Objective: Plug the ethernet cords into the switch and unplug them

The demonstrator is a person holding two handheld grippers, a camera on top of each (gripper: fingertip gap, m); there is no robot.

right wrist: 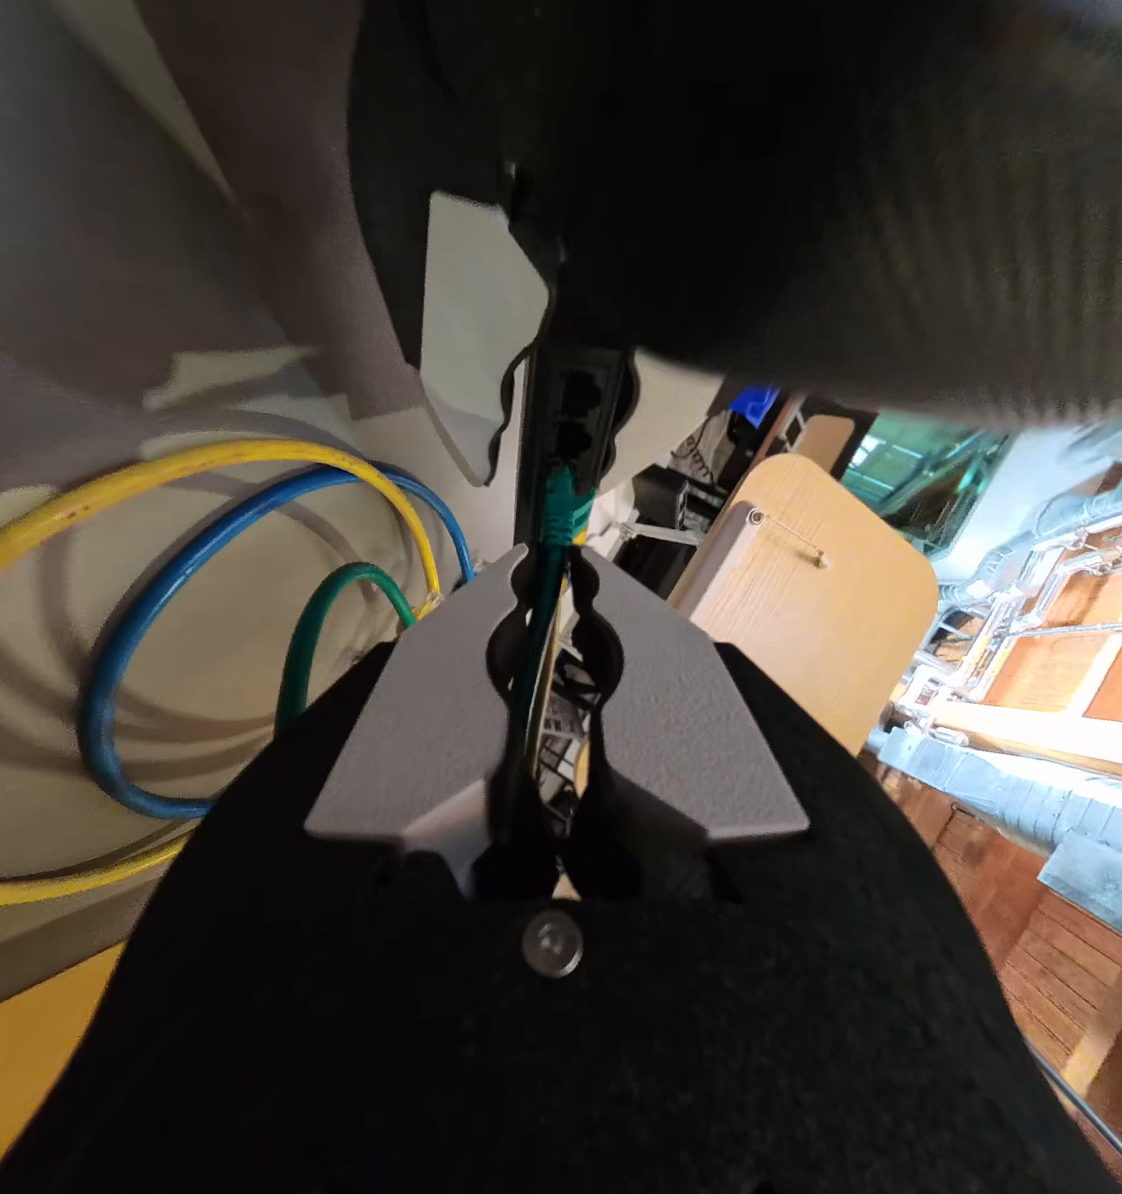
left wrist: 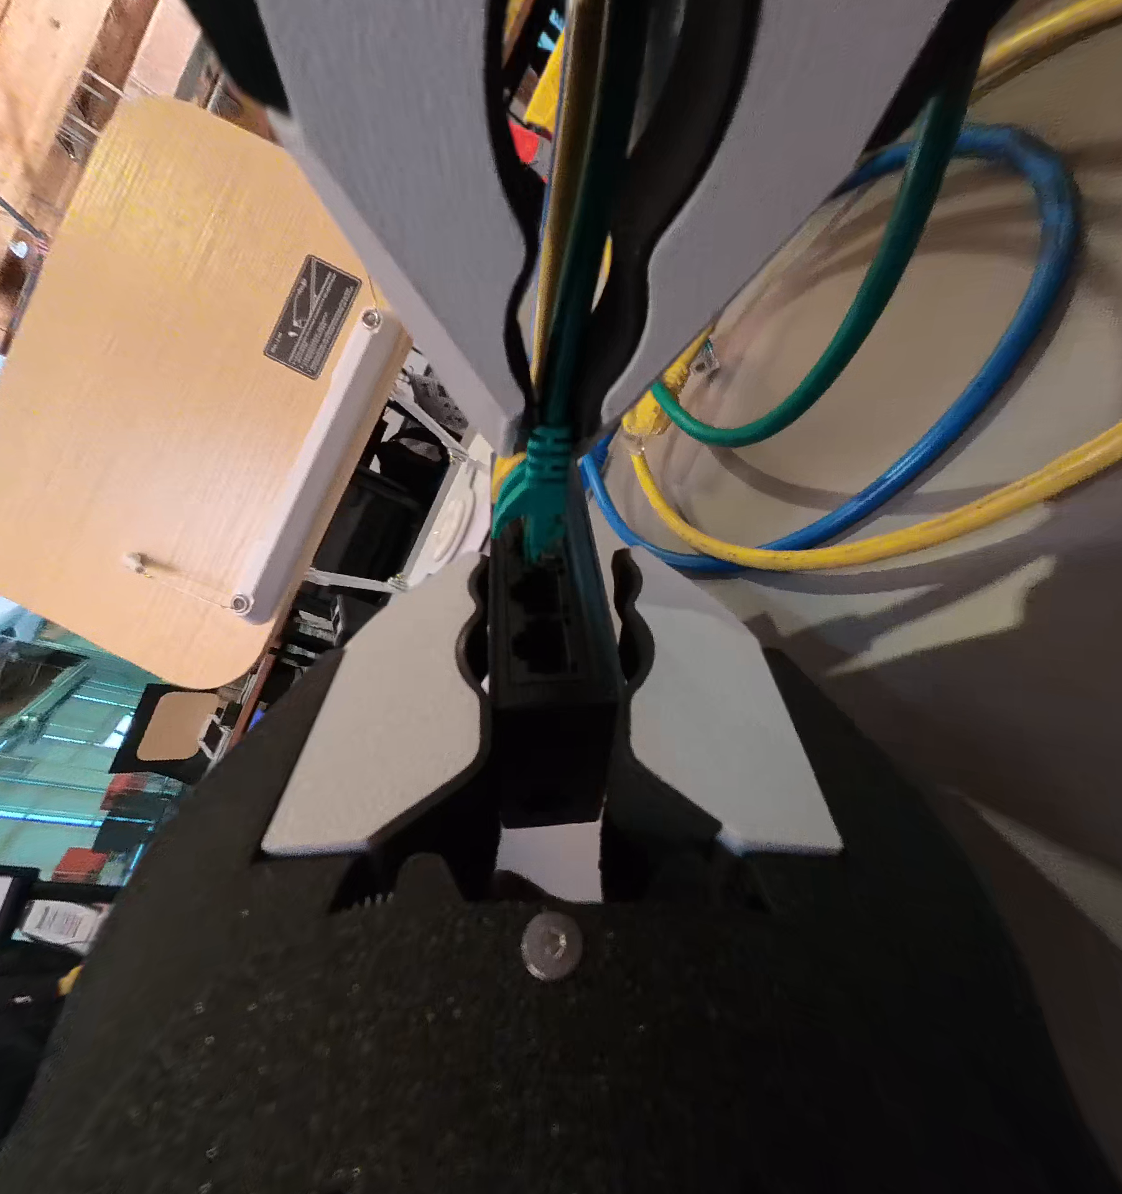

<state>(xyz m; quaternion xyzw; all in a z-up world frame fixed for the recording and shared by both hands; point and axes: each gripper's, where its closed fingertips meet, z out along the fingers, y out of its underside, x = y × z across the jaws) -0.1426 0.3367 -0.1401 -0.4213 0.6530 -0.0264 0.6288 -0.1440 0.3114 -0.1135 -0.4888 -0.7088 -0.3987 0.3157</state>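
Grey-faced fingers of the left gripper [left wrist: 549,652] clamp the black switch [left wrist: 549,730] by its two long sides, holding it lifted with its row of ports facing the opposite tool. The right gripper [right wrist: 549,575], seen in its own wrist view, is pressed together on the green cord [right wrist: 536,646] just behind its connector, with what looks like a yellow strand also passing between the jaws. The green plug [left wrist: 539,491] sits at the far port of the switch; whether it is latched fully home or only at the mouth of the socket cannot be told from either view. At least two nearer ports [left wrist: 532,620] appear dark and empty.

Judged from this, the task is at an early to middle stage: one cord is at a port, while the others remain to be inserted or have been taken out again.

On the pale table [left wrist: 933,413] beyond, the blue cord [left wrist: 1030,323] and the yellow cord [left wrist: 868,549] lie in loose overlapping loops, the slack of the green cord arching among them. A free yellow plug [left wrist: 649,417] with a clear tip rests near the grippers, in no port.

A light wooden chair seat [left wrist: 158,387] stands in the background.
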